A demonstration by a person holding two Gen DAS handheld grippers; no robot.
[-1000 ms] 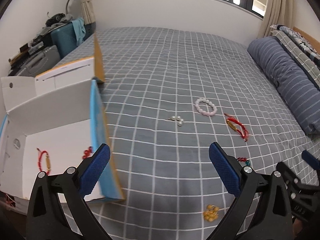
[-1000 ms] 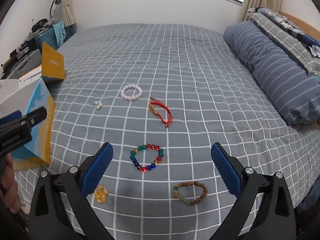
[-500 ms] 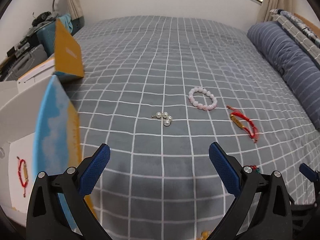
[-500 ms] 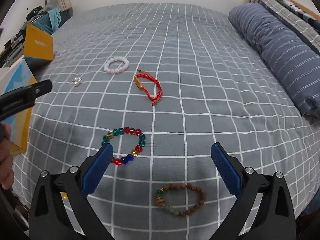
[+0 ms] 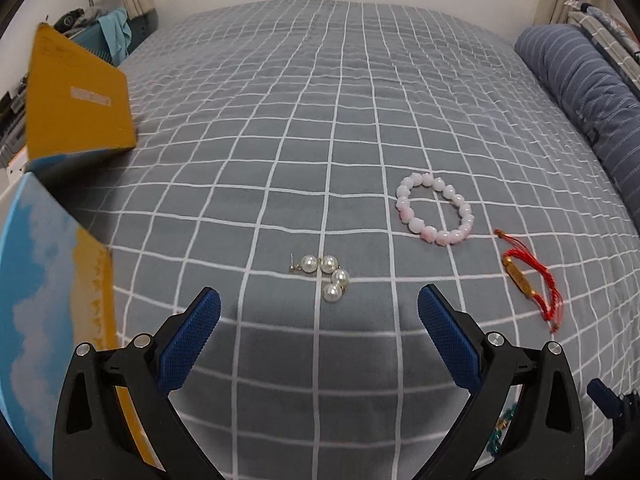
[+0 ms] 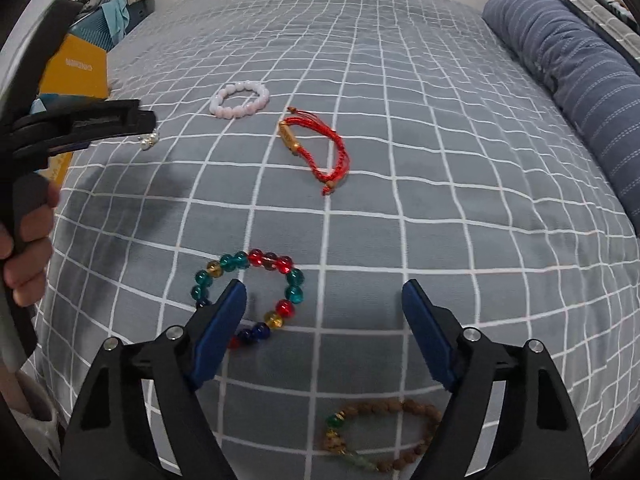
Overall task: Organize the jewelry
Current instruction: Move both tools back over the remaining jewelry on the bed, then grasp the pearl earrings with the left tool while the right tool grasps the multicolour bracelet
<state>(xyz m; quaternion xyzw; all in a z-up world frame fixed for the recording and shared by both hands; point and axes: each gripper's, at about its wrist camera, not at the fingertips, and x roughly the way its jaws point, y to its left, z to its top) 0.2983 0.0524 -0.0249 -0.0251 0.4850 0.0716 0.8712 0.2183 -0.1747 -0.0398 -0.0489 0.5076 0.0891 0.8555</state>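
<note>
The left claw [image 5: 319, 308], spread wide and empty, is aimed level at the pearls [image 5: 326, 274] lying on the bed [image 5: 320, 120] just ahead; a pick-up appears in hand, calling for a short drop and squeeze. The right claw [image 6: 324, 296], likewise spread, is held low over the colored bracelet [image 6: 256, 292], nearer than the pearls.

The left gripper [image 5: 319, 302] is held with its blue-padded jaws spread wide, nothing between them. The right gripper [image 6: 324, 294] is likewise wide apart and holds nothing. In the right wrist view, the person's left hand [image 6: 26, 248] is wrapped around the left gripper's handle, fingers curled.
</note>
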